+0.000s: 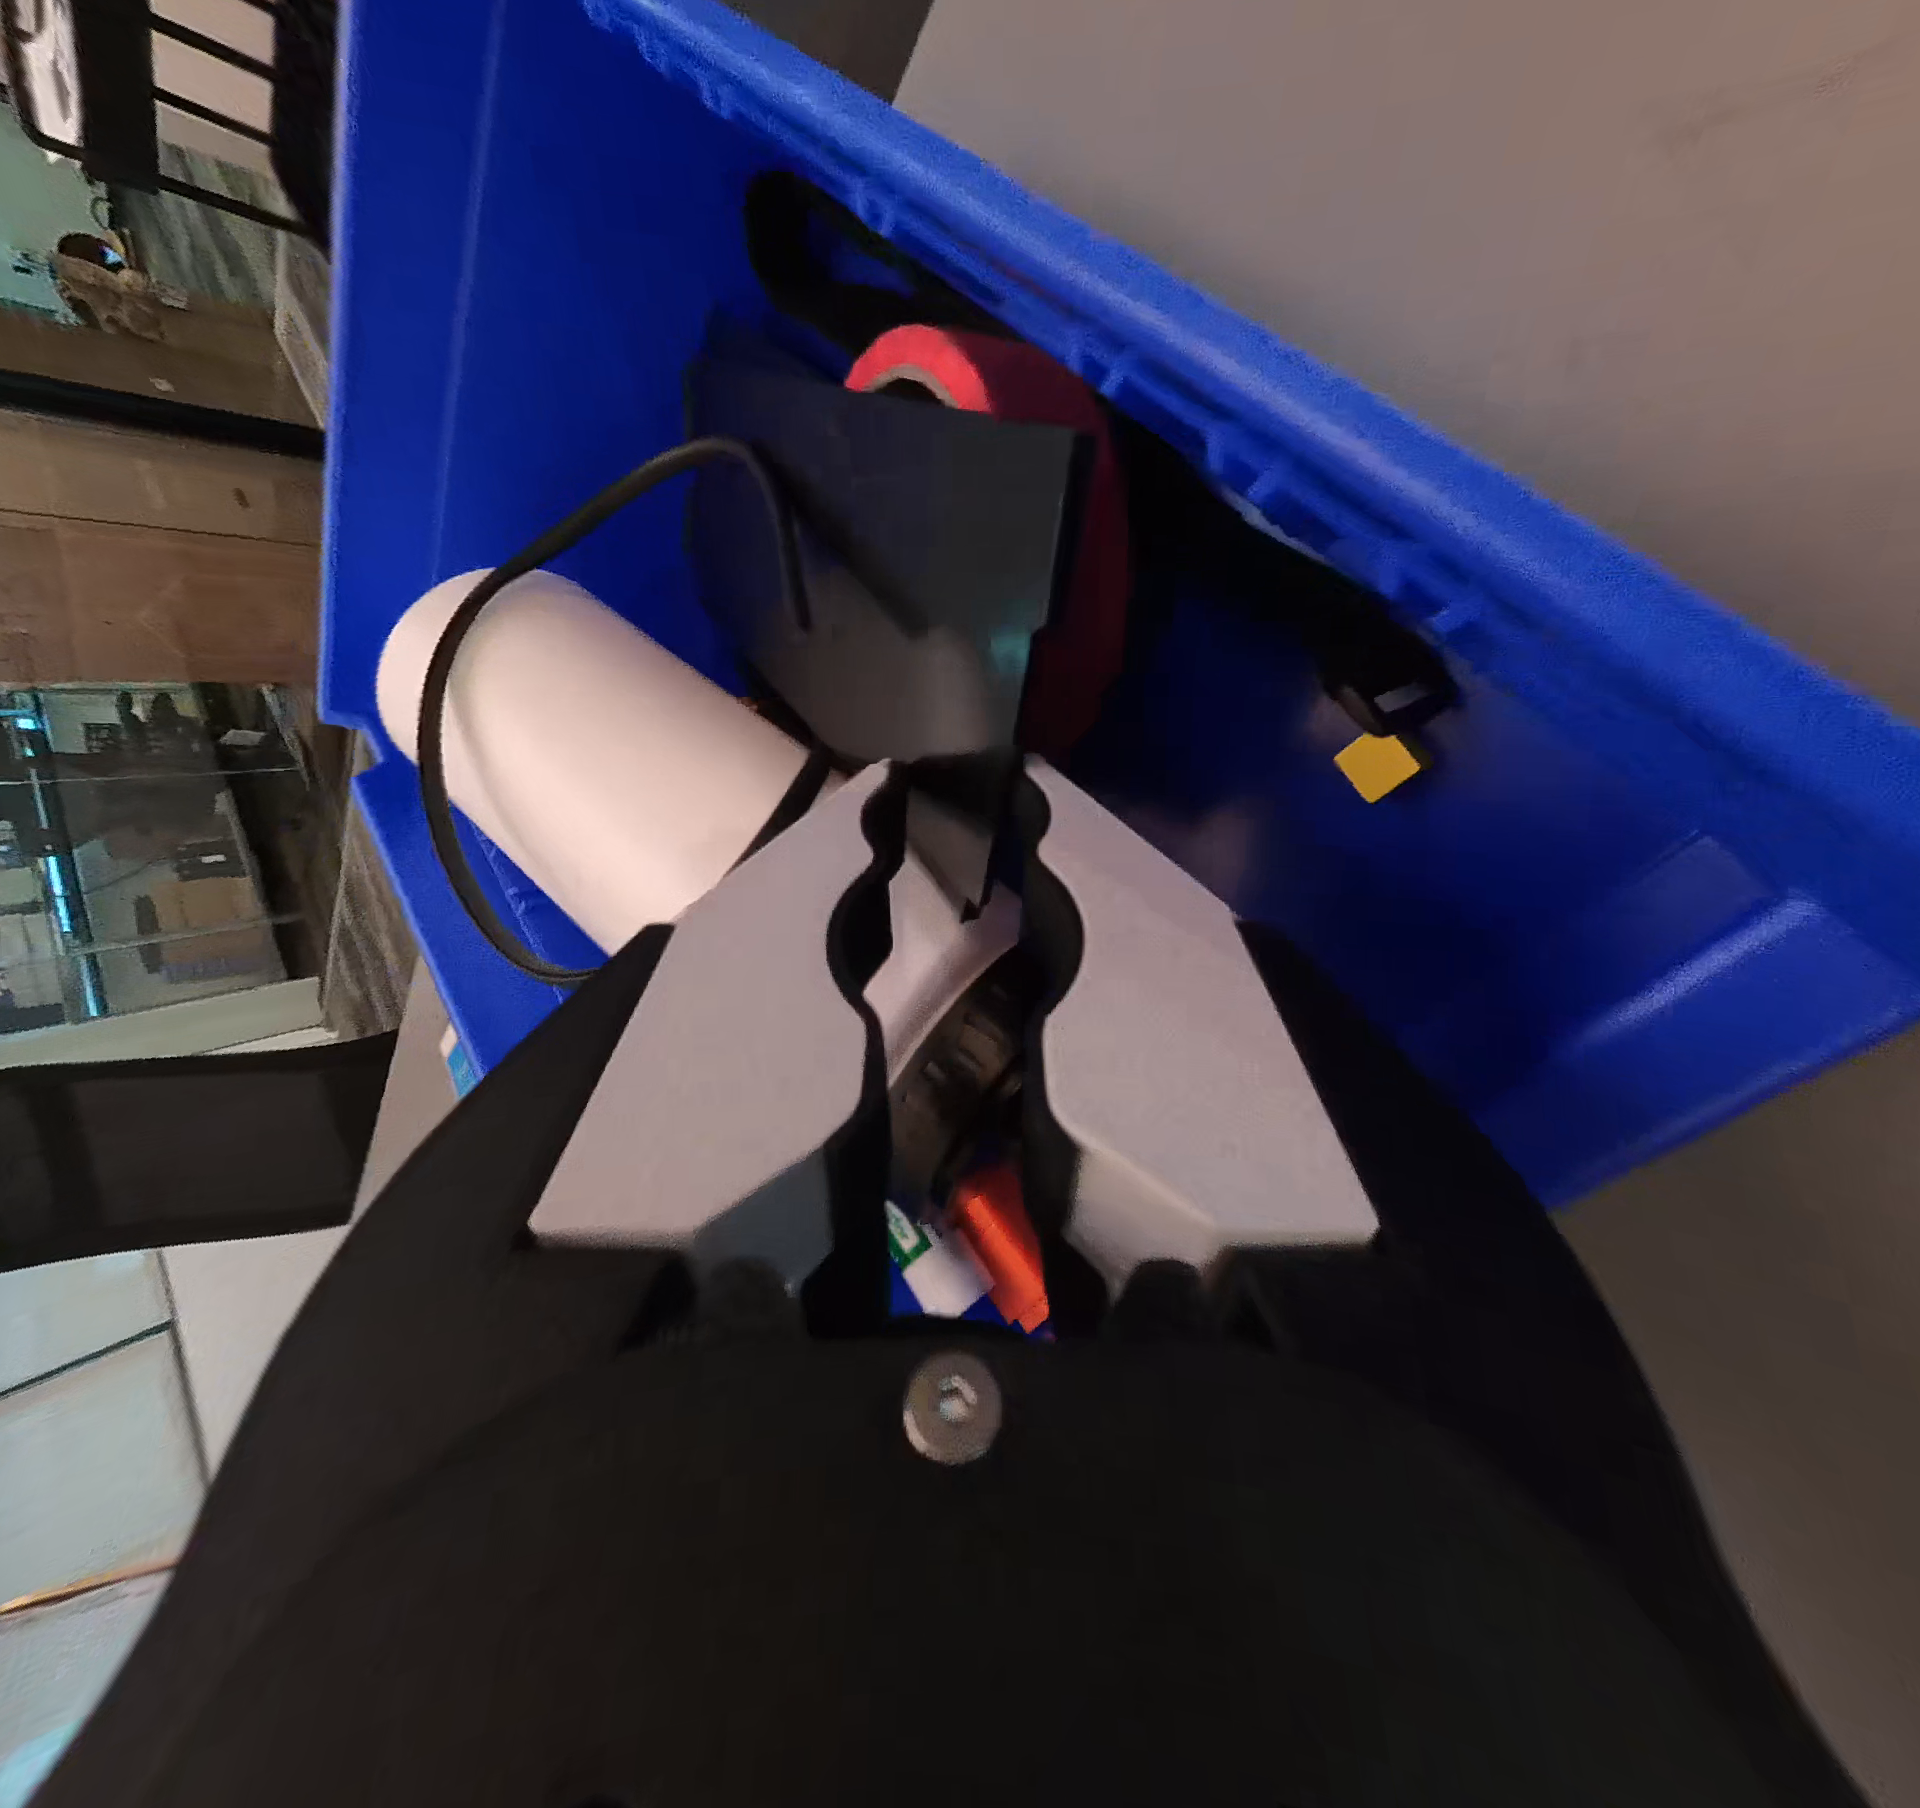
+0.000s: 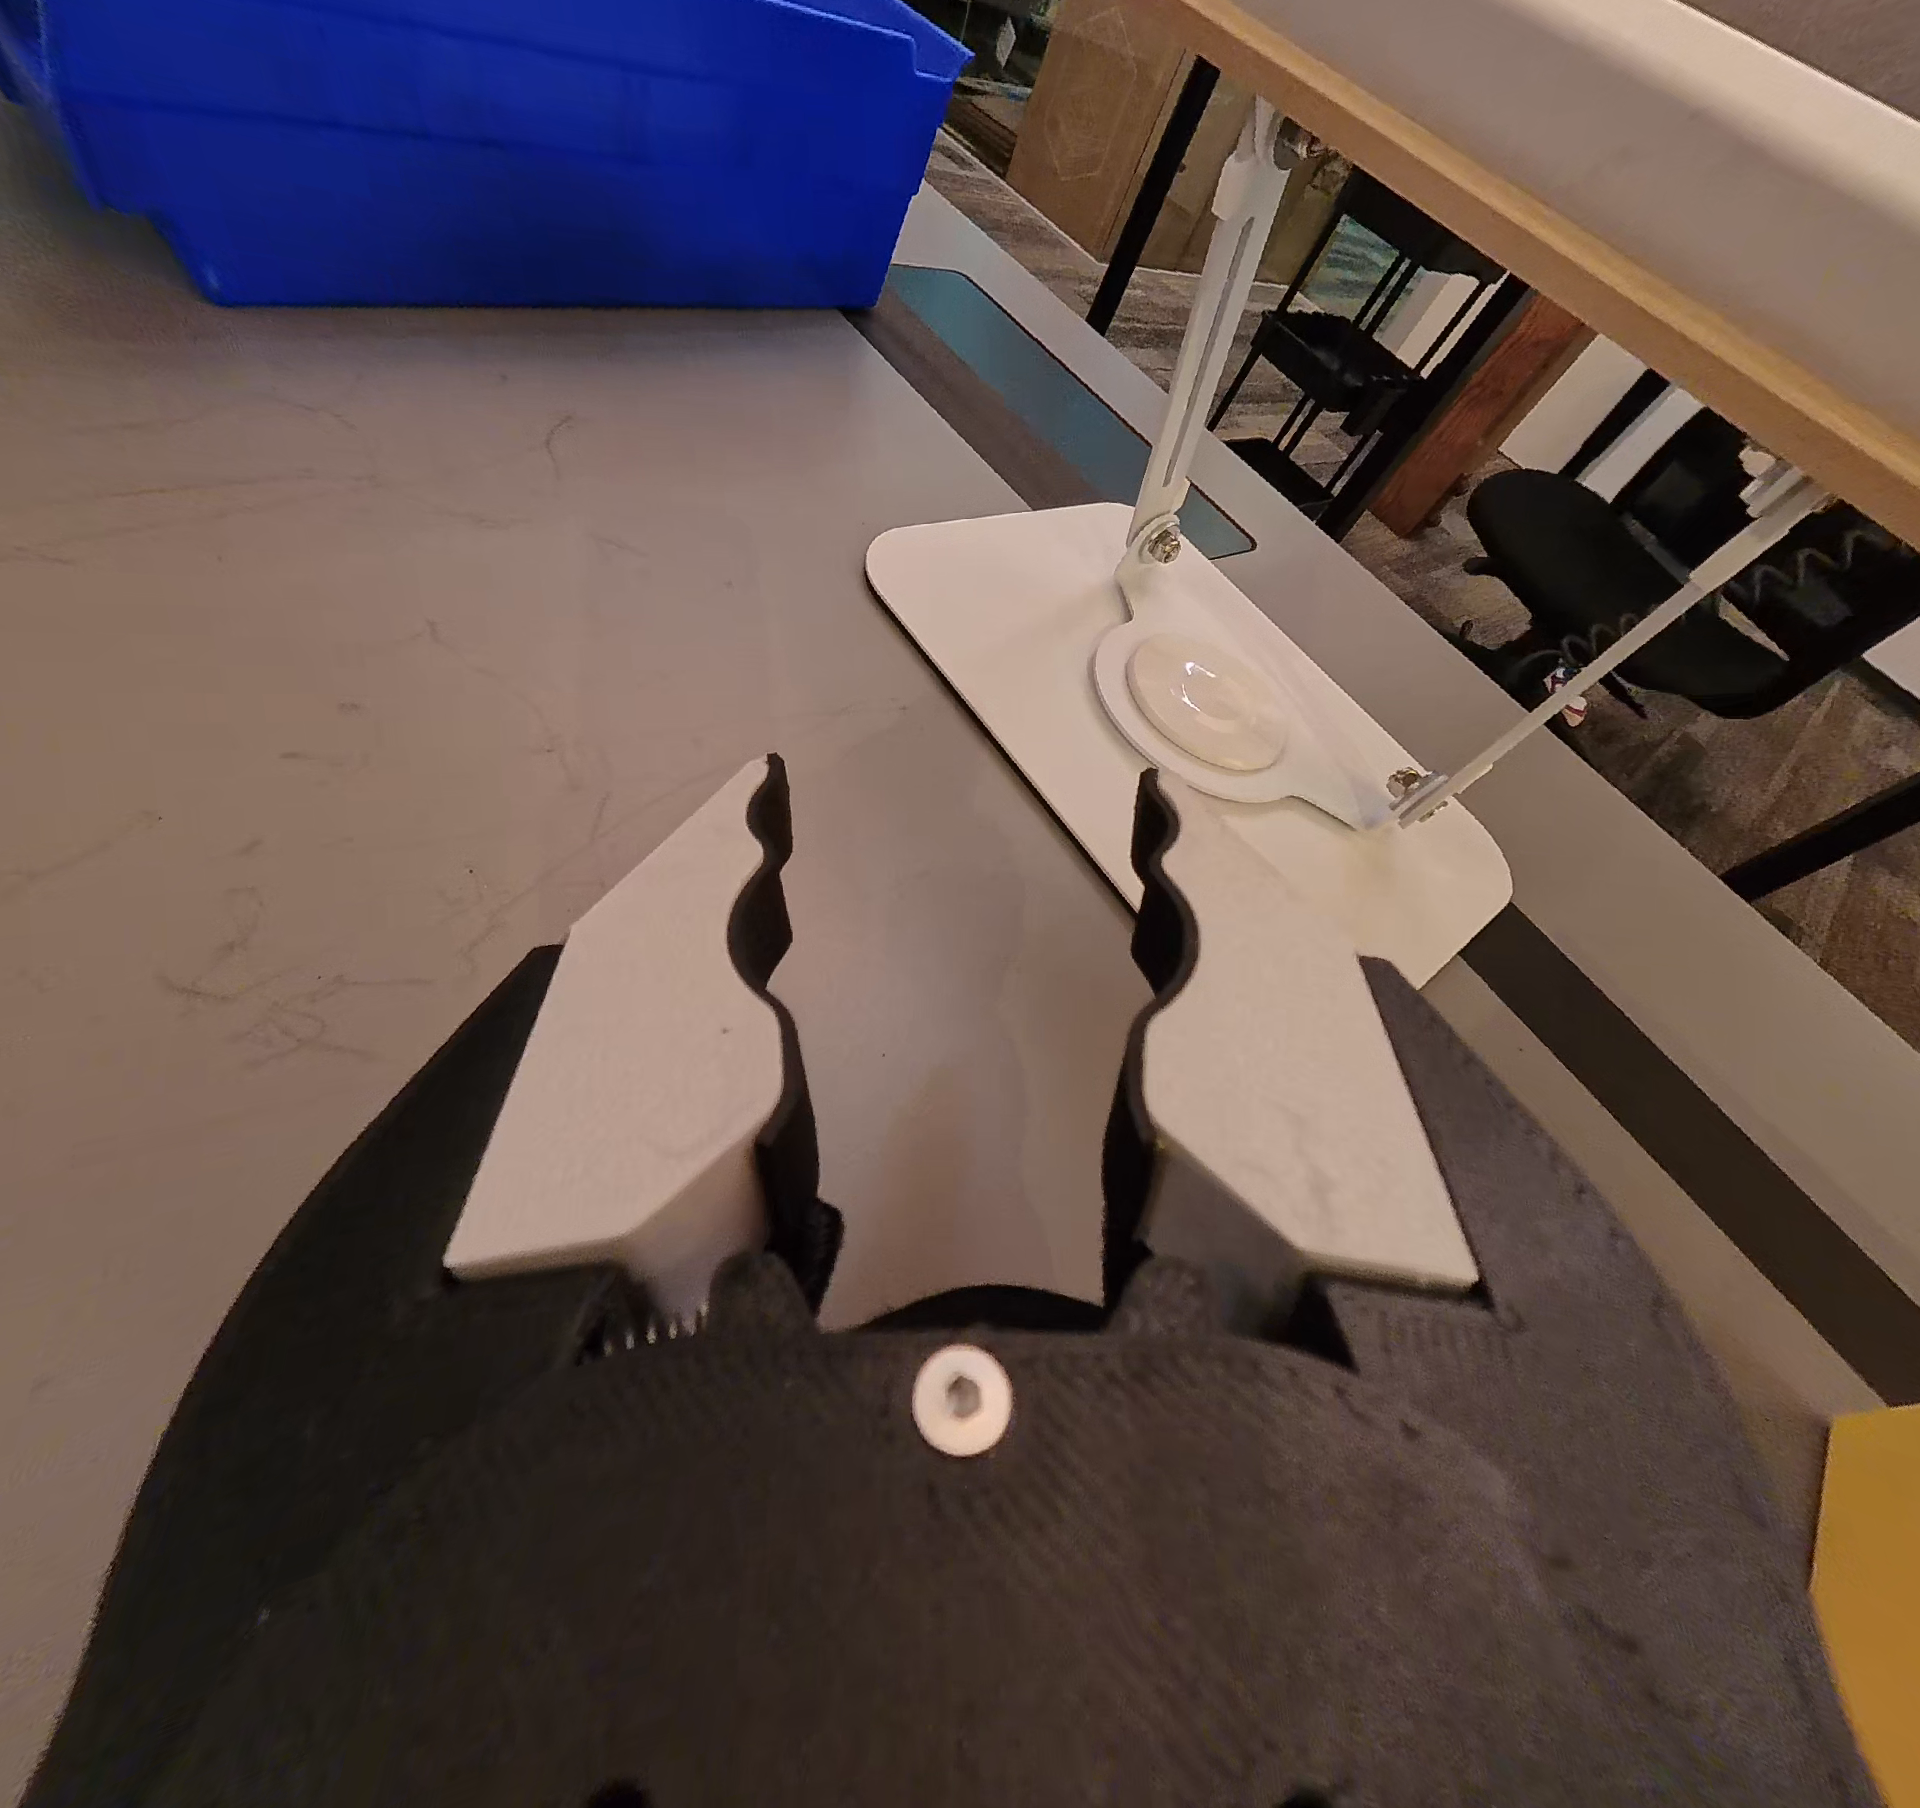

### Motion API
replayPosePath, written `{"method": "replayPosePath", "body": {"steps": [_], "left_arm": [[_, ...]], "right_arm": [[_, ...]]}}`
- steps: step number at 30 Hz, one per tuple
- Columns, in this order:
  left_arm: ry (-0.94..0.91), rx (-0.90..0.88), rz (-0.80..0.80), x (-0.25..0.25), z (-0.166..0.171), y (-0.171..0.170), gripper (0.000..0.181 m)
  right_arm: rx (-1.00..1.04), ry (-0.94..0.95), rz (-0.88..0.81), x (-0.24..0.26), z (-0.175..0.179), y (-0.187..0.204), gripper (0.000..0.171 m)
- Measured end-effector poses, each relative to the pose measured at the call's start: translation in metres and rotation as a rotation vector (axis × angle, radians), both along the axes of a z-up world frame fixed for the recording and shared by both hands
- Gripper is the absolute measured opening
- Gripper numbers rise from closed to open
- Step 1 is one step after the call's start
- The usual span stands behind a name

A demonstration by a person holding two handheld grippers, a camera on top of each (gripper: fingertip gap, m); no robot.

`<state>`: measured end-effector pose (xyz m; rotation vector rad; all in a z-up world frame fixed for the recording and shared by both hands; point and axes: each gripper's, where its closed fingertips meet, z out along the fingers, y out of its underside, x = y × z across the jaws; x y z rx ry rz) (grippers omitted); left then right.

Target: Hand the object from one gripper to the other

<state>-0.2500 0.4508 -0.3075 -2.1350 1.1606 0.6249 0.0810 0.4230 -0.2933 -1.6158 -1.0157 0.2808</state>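
Left gripper (image 1: pixel 951 813) clamped on a dark flat piece (image 1: pixel 883 532), pinched by its narrow lower end so the broad part sticks out clear for the other tool. Beyond it, blue bin (image 1: pixel 499 304) holding a white roll (image 1: pixel 582 730), red tape roll (image 1: pixel 1070 511), black cable (image 1: pixel 488 615). Right gripper (image 2: pixel 956 802) spread wide and empty over the grey table (image 2: pixel 416 615), apparently waiting to receive; white stand base (image 2: pixel 997 605) just ahead, blue bin (image 2: pixel 468 127) farther off.

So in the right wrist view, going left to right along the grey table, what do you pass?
Blue bin at far left → the open right claw over bare grey table → white stand base by the table's right edge → black office chair on the floor beyond.
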Motion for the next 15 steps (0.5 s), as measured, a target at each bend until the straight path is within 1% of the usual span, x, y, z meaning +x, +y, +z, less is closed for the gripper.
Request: {"method": "replayPosePath", "body": {"steps": [6, 7, 13, 15], "left_arm": [[-0.079, 0.018, -0.014, -0.001, 0.015, -0.002, 0.013], [-0.107, 0.008, -0.012, 0.0, 0.017, -0.004, 0.013], [-0.278, 0.083, 0.019, -0.007, 0.049, -0.004, 0.006], [-0.336, 0.056, 0.019, -0.007, 0.051, -0.008, 0.008]], "right_arm": [[0.003, -0.004, 0.001, 0.0, 0.0, 0.0, 0.064], [0.003, -0.004, 0.001, 0.0, 0.0, 0.0, 0.064], [0.002, -0.005, 0.001, 0.0, 0.0, 0.0, 0.064], [0.002, -0.006, 0.001, 0.0, 0.0, 0.0, 0.064]]}}
